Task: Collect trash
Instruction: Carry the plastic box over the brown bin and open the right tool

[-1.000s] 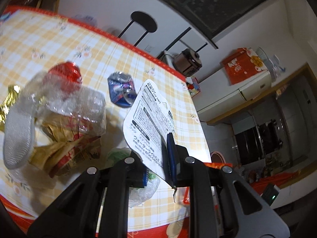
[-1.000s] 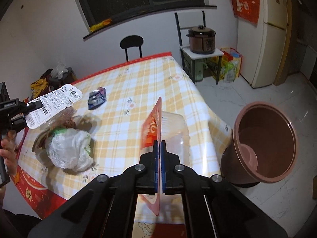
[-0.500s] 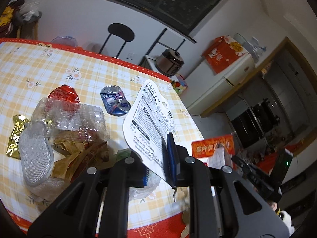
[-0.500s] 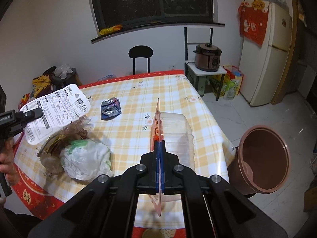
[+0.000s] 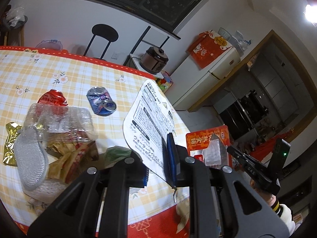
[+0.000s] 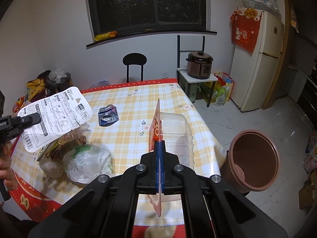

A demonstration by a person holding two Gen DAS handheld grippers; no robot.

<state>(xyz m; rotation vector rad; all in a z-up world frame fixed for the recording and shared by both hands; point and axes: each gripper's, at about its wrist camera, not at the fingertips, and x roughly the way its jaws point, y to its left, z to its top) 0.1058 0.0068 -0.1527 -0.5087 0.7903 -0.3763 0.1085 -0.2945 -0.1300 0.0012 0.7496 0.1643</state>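
My left gripper [image 5: 169, 150] is shut on a white printed package card [image 5: 150, 123] and holds it above the table; the card also shows in the right wrist view [image 6: 55, 117]. My right gripper [image 6: 159, 148] is shut on a clear plastic food tray with a red label [image 6: 170, 130], held edge-on above the table's right end; the tray also shows in the left wrist view [image 5: 210, 146]. A brown trash bin [image 6: 255, 158] stands open on the floor, right of the table. A crushed blue can [image 5: 101, 104], a red can [image 5: 52, 100] and a heap of wrappers [image 5: 59, 134] lie on the table.
The checked tablecloth [image 6: 128, 107] has a red border. A crumpled white bag [image 6: 89, 162] lies near its front edge. A black chair [image 6: 134, 63], a rice cooker on a stand [image 6: 200, 65] and a fridge [image 6: 259, 63] stand behind.
Both grippers have lifted and tilted up with their loads still held. The right gripper with the red-label tray has come into the left wrist view.
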